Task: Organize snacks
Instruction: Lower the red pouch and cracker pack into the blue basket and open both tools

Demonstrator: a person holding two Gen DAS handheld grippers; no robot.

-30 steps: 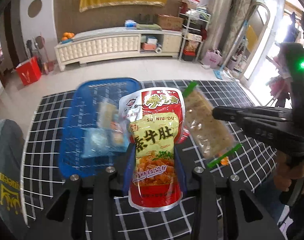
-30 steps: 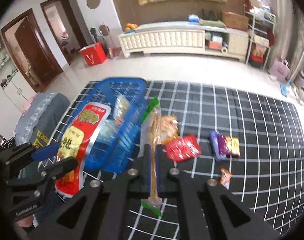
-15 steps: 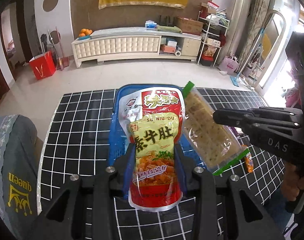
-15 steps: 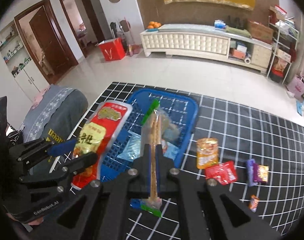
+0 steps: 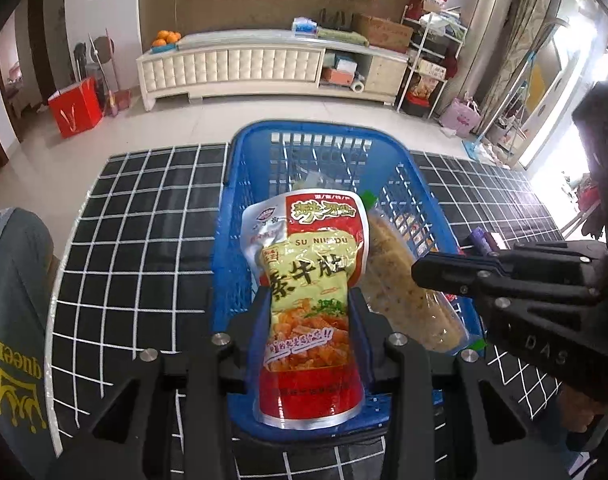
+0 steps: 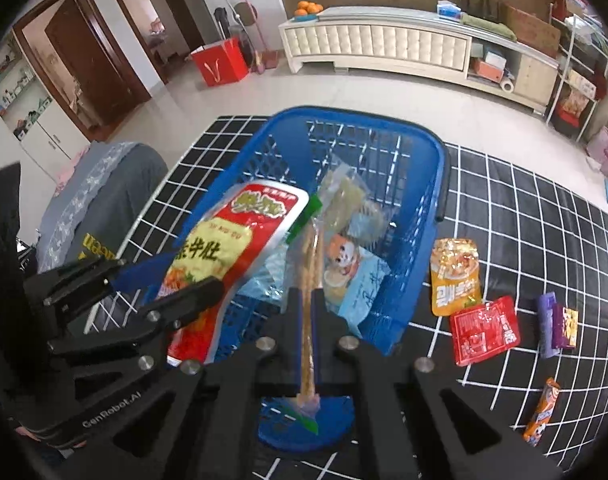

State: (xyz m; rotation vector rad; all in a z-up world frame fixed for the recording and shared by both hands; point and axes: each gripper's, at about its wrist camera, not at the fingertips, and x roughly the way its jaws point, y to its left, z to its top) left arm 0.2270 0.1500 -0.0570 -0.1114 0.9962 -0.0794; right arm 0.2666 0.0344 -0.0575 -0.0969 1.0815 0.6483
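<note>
My left gripper is shut on a red and yellow snack pouch and holds it over the blue basket. My right gripper is shut on a clear flat packet of beige strips with green ends, also over the basket. The packet shows in the left wrist view beside the pouch, and the pouch shows in the right wrist view. Several small packets lie inside the basket.
On the black grid-patterned cloth right of the basket lie an orange packet, a red packet, a purple packet and a small orange stick packet. A grey cushioned seat stands at the left.
Both grippers moved with their packets from beside the basket to directly over it. The pouch and the clear packet now hang above the basket's inside.
</note>
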